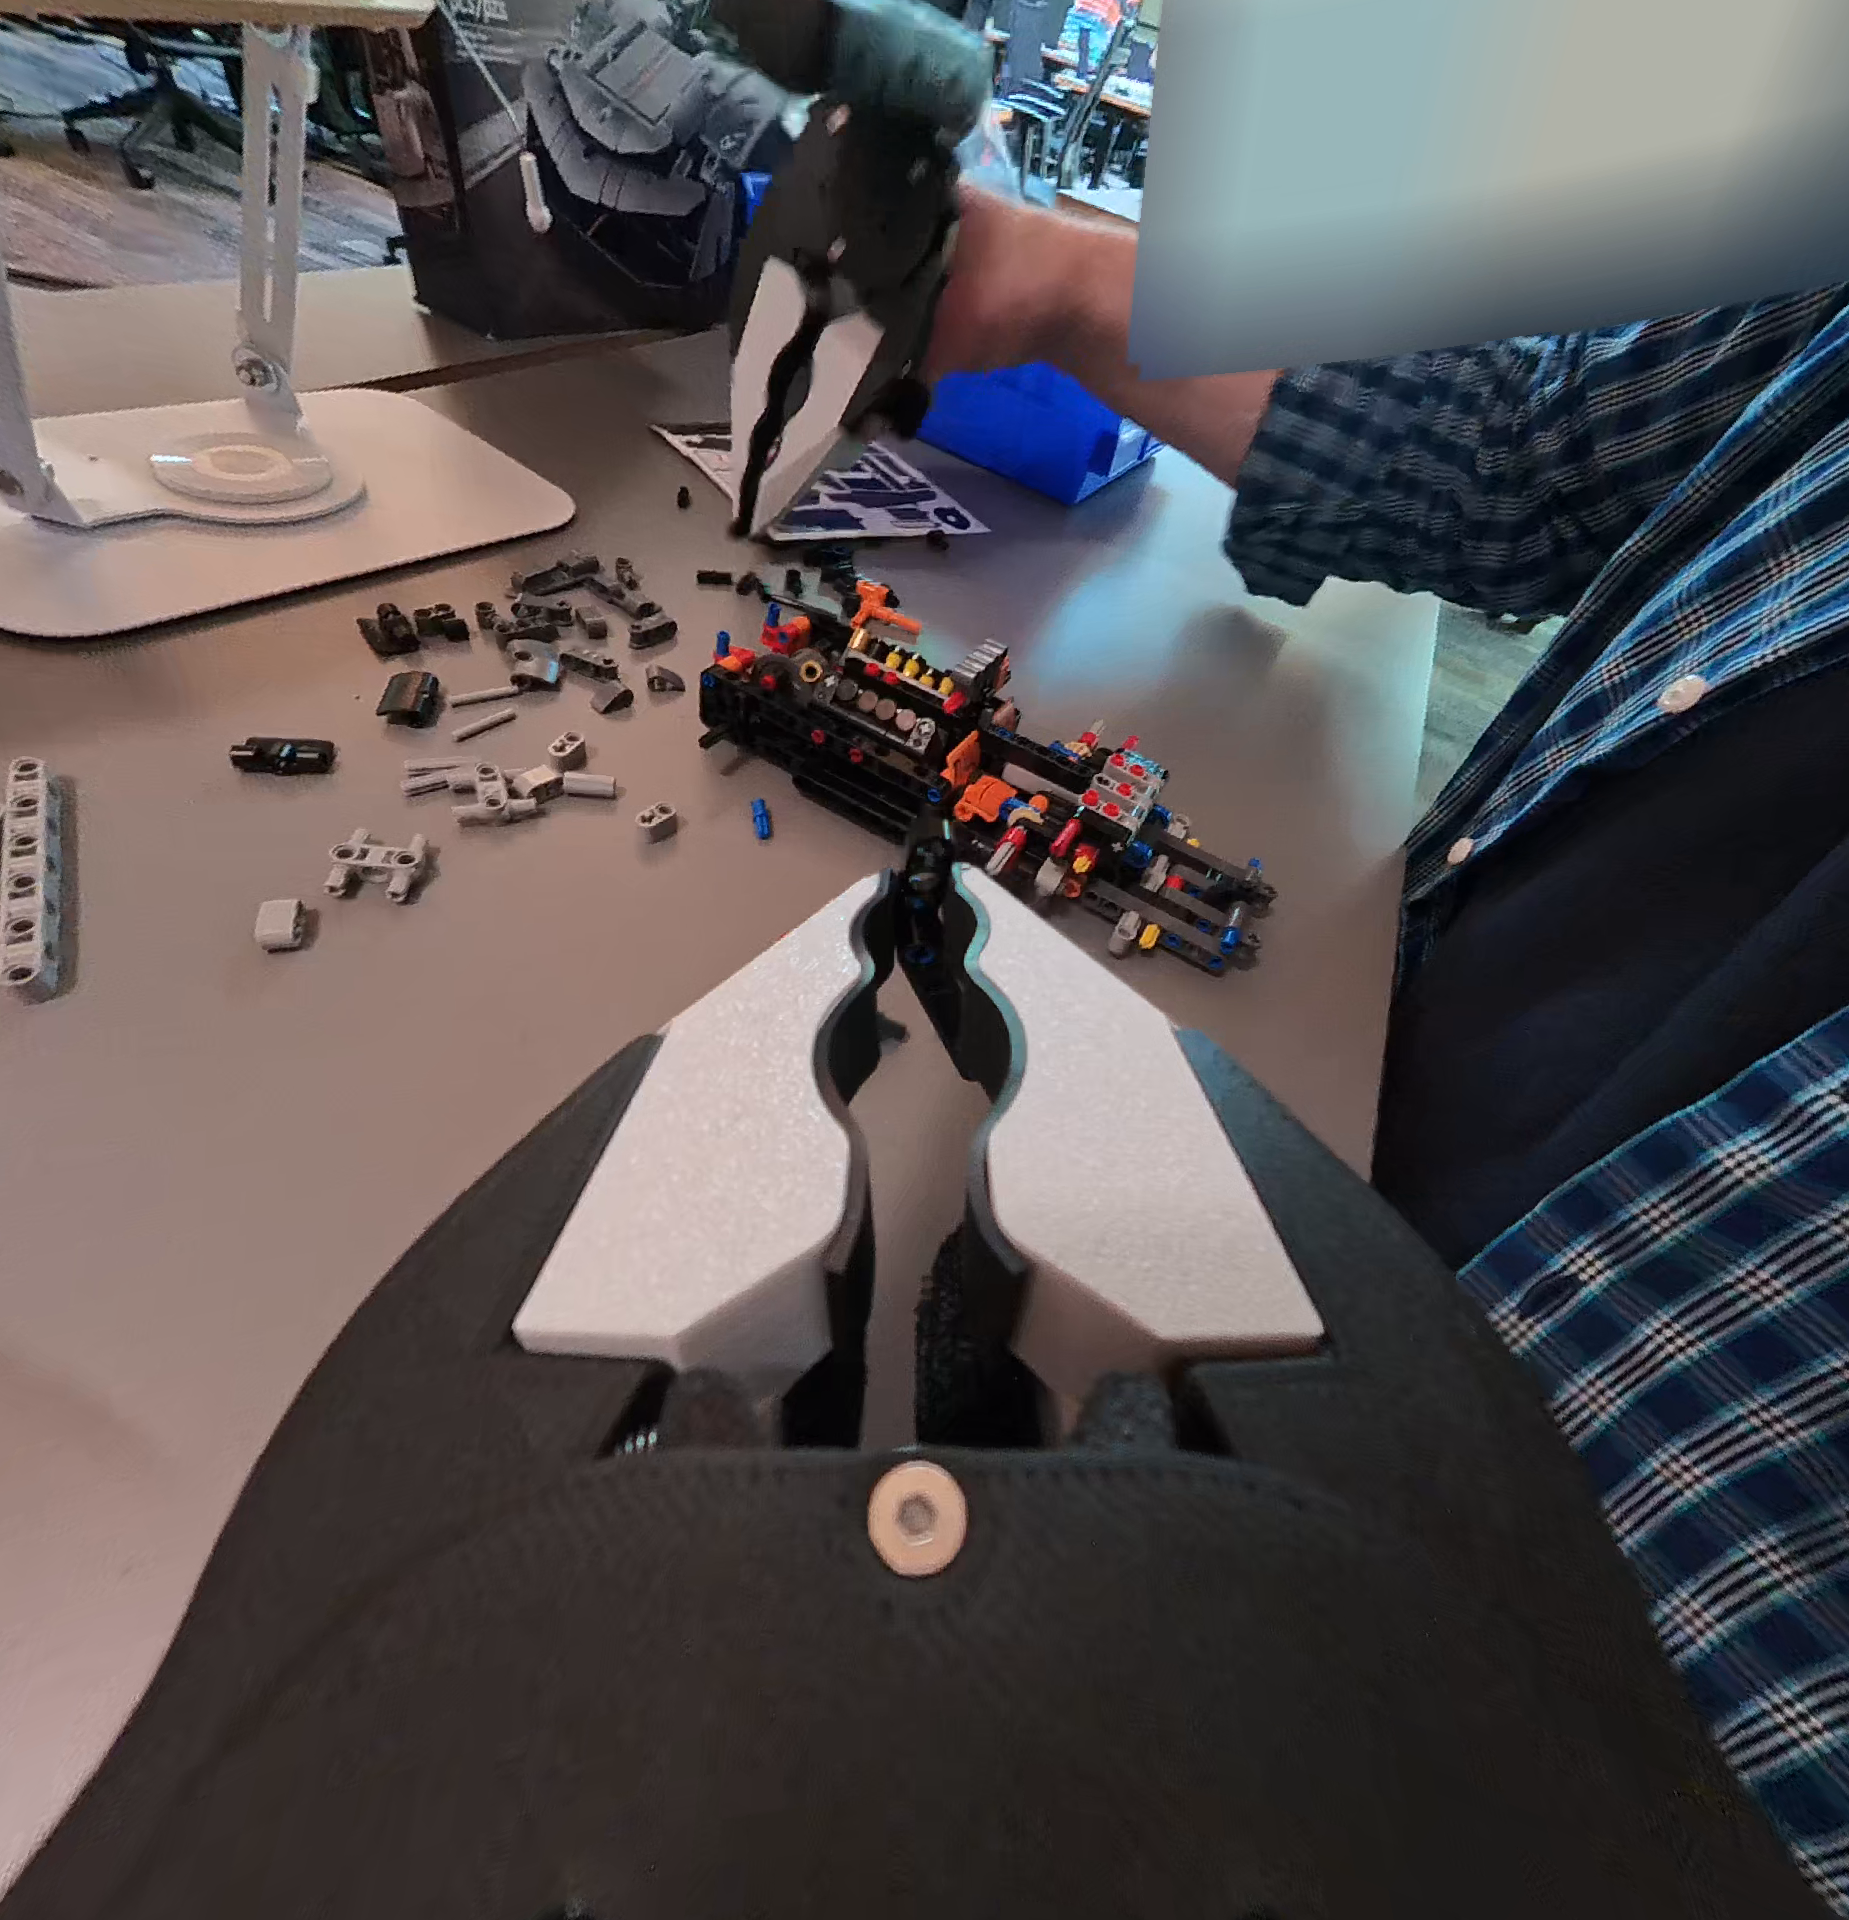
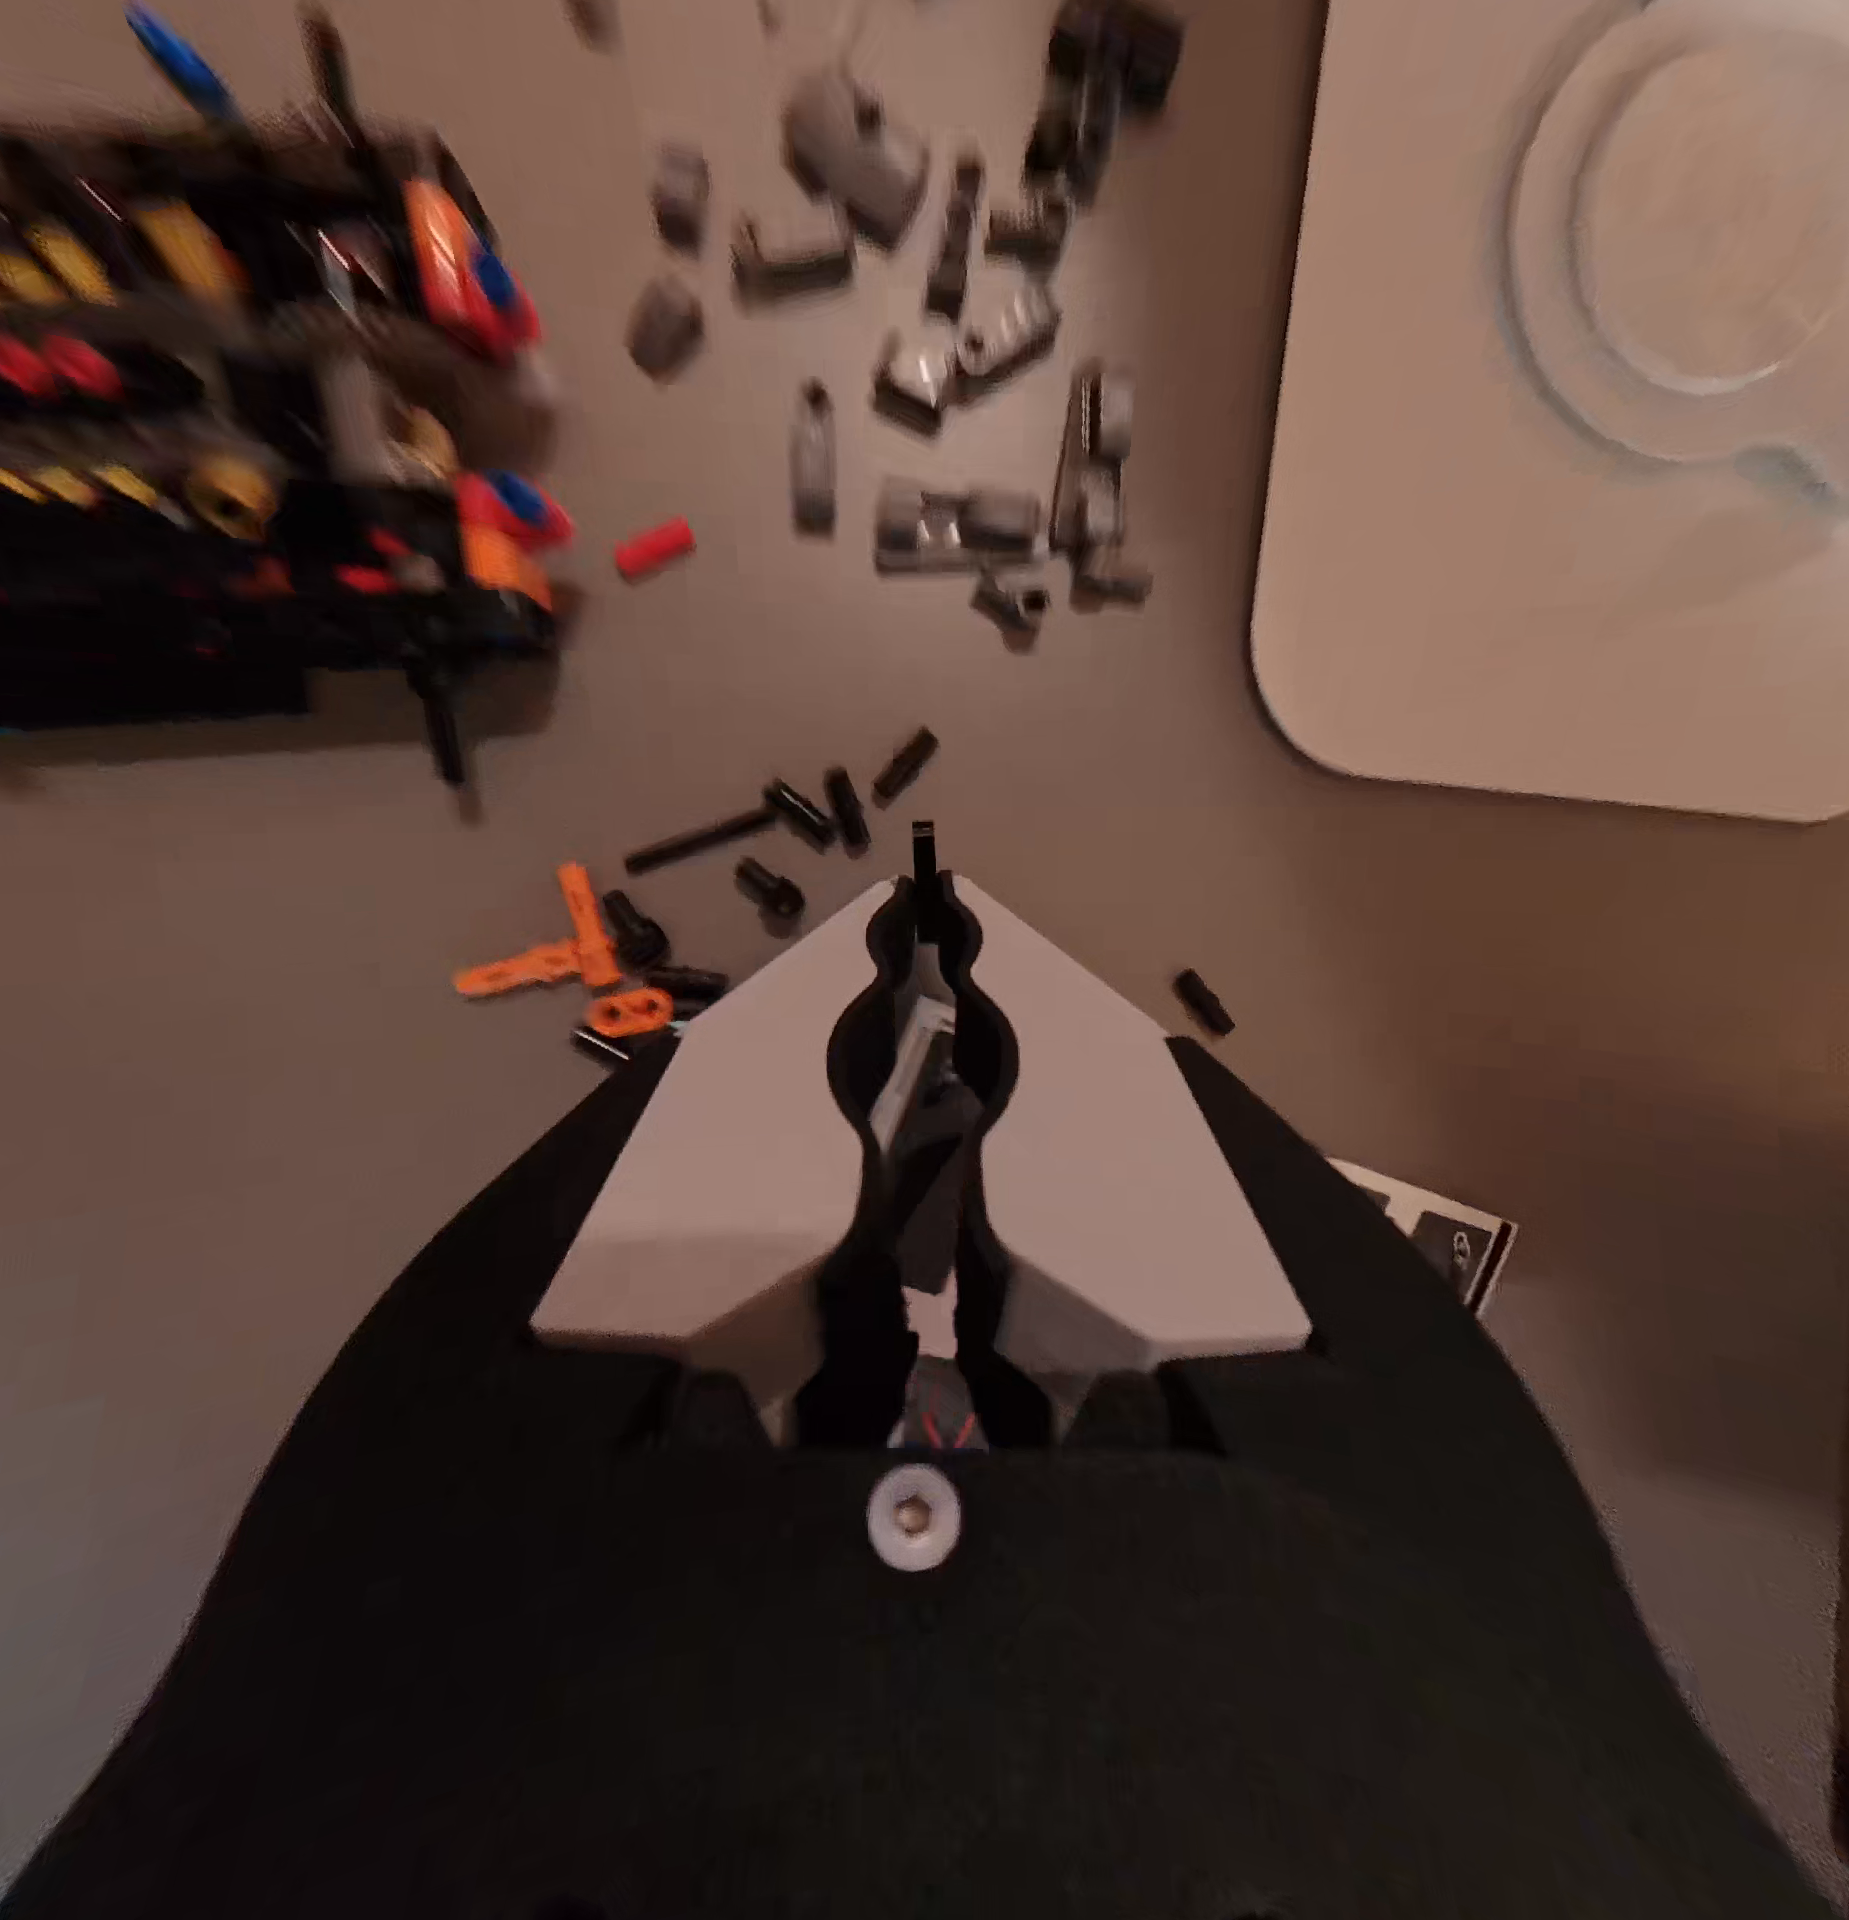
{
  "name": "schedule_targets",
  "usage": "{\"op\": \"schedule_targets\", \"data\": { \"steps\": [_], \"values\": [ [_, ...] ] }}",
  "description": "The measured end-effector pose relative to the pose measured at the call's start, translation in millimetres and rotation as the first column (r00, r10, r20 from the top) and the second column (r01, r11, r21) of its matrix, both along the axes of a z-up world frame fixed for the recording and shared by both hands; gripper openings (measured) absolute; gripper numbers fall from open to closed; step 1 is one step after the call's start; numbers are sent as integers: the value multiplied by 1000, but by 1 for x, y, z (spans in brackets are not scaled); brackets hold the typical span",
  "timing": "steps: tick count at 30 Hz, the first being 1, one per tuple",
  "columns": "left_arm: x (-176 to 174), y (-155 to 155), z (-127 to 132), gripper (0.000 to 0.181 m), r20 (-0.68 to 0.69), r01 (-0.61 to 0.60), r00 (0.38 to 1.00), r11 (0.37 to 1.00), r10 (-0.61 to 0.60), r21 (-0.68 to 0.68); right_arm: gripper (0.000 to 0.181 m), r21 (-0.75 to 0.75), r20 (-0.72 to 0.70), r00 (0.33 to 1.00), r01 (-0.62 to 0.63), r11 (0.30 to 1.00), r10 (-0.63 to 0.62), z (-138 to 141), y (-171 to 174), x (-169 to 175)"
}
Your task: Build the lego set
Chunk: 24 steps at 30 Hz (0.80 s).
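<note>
the left gripper (image 1: 920, 894) is clenched on a black lego beam with blue pins (image 1: 925, 935), held above the grey table (image 1: 587, 1039). the long black lego chassis with orange, red and yellow parts (image 1: 961, 769) lies on the table at one o'clock from that gripper's tips. loose grey and black lego pieces (image 1: 525, 717) are scattered at ten o'clock. the right gripper (image 2: 922, 888) pinches a thin black pin (image 2: 922, 852); small black pins (image 2: 795, 821) and orange pieces (image 2: 577, 956) lie at ten o'clock of it.
</note>
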<state>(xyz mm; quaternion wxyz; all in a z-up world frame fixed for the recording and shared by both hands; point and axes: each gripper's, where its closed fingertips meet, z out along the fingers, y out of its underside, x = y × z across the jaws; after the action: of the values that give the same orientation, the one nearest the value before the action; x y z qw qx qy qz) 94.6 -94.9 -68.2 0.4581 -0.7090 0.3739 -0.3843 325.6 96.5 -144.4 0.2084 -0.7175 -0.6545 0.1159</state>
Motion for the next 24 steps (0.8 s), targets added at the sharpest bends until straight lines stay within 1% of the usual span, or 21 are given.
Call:
{"op": "schedule_targets", "data": {
  "steps": [2, 5, 7, 9, 11, 12, 15, 16, 17, 18, 20, 24],
  "values": [
    [-3, 1, -1, 7, 10, -12, 1000, 1000, 12, -14, 1, -25, -90, 996, 17, 1000, -19, 23, -13, -17],
    [-5, 0, 7, 8, 99, -2, 995, 999, 6, -42, 0, -106, -280, 960, -50, 993, 18, 64, -56, -64],
    [-8, 1, 15, 7, 177, 10, 984, 998, 1, -59, 0, -149, -406, 911, -140, 979, 69, 90, -91, -102],
    [-10, 2, 23, 7, 251, 34, 968, 997, -17, -64, 1, -191, -498, 863, -207, 960, 87, 111, -119, -134],
    [-11, 1, 30, 7, 303, 63, 952, 996, -42, -60, 1, -246, -590, 800, -305, 920, 107, 129, -147, -161],
    [-11, 0, 30, 7, 306, 70, 951, 996, -48, -60, 0, -256, -601, 792, -324, 911, 113, 130, -155, -172],
    [-11, -1, 16, 8, 252, 64, 967, 995, -44, -71, 0, -242, -580, 803, -329, 913, 135, 123, -162, -191],
    [-11, -2, 7, 7, 199, 48, 979, 996, -32, -75, 0, -246, -570, 811, -321, 915, 131, 118, -163, -195],
    [-12, -2, -3, 8, 122, 25, 992, 998, -18, -51, 0, -246, -556, 820, -317, 916, 135, 113, -165, -197],
    [-12, -3, -9, 7, 71, 14, 997, 1000, -12, -15, 1, -250, -544, 827, -319, 914, 140, 108, -167, -199],
    [-14, -2, -25, 8, -28, -6, 1000, 1000, 6, -21, 1, -255, -512, 847, -310, 916, 144, 95, -172, -203],
    [-15, -3, -34, 8, -111, 1, 994, 1000, 1, 22, 1, -253, -457, 877, -286, 924, 147, 77, -178, -206]
  ]
}}
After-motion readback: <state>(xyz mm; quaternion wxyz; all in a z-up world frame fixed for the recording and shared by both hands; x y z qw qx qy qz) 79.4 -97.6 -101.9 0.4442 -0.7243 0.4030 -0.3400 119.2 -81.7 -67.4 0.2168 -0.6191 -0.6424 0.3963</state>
